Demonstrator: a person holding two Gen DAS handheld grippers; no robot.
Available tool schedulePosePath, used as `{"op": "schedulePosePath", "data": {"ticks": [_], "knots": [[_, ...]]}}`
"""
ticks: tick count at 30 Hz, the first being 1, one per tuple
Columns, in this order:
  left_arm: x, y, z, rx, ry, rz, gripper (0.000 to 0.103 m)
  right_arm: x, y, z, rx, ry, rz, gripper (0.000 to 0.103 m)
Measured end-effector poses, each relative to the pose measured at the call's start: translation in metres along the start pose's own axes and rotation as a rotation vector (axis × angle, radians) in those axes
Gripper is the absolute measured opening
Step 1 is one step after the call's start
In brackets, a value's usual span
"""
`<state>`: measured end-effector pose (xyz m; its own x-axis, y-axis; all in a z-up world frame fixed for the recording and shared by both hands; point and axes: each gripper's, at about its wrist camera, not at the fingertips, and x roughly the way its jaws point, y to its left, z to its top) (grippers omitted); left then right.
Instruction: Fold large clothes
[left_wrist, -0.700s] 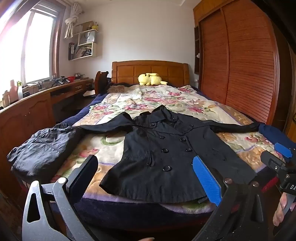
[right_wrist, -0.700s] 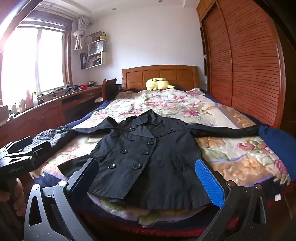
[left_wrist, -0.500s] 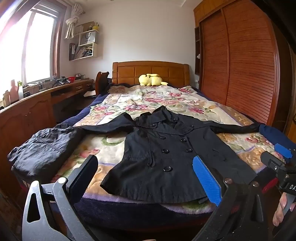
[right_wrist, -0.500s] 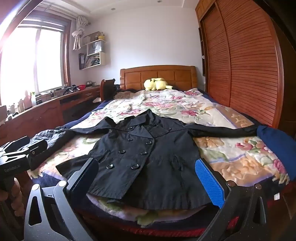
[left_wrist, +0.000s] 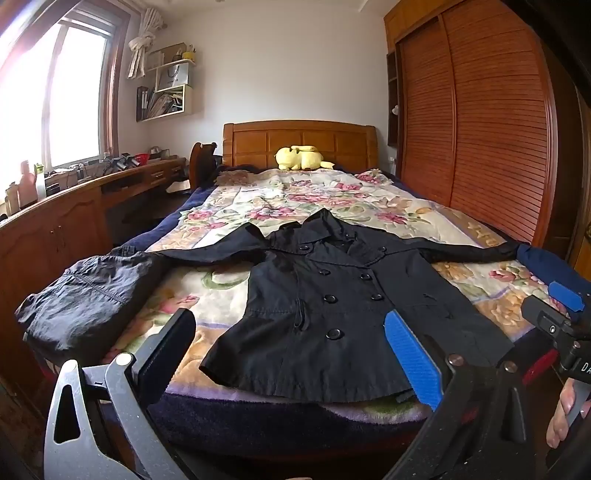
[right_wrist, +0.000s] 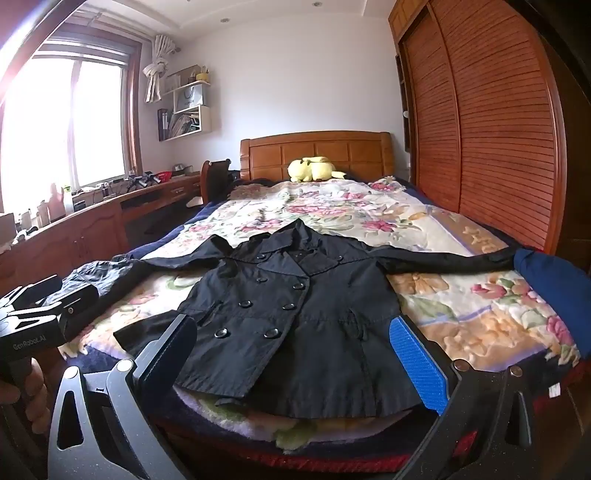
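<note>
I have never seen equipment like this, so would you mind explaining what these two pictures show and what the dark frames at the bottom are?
No robot arm is here: a person holds a two-finger gripper in each hand, and each gripper carries a wide-angle camera looking forward along its fingers. One picture comes from the left gripper, the other from the right gripper; the dark frames are their own fingers, one with a blue pad. Both stand open and hold nothing. Ahead lies a bed with a floral blanket. On it a black double-breasted coat is spread flat, face up, sleeves stretched out to both sides. A yellow plush toy rests by the headboard. Folding has not begun.
</note>
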<state>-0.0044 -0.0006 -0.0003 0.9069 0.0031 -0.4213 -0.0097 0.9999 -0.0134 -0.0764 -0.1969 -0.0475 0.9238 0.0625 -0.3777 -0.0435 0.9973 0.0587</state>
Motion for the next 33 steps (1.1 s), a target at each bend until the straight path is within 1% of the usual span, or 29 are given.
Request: {"op": "schedulePosePath", "data": {"ticks": [19, 28, 29, 33], "knots": [[0.0006, -0.0002, -0.0002, -0.002, -0.001, -0.002, 0.103, -0.0007, 0.0014, -0.0010, 0.001, -0.006, 0.000, 0.103], [0.0050, -0.0060, -0.0030, 0.001, -0.001, 0.000, 0.103, -0.0004, 0.0008, -0.0015, 0.003, -0.006, 0.002, 0.103], [-0.0004, 0.0001, -0.0010, -0.003, -0.004, -0.003, 0.103, -0.0005, 0.0007, -0.0016, 0.004, -0.005, 0.003, 0.103], [-0.0002, -0.0007, -0.0009, -0.002, -0.004, 0.001, 0.103, -0.0007, 0.0007, -0.0020, 0.003, -0.006, 0.003, 0.103]]}}
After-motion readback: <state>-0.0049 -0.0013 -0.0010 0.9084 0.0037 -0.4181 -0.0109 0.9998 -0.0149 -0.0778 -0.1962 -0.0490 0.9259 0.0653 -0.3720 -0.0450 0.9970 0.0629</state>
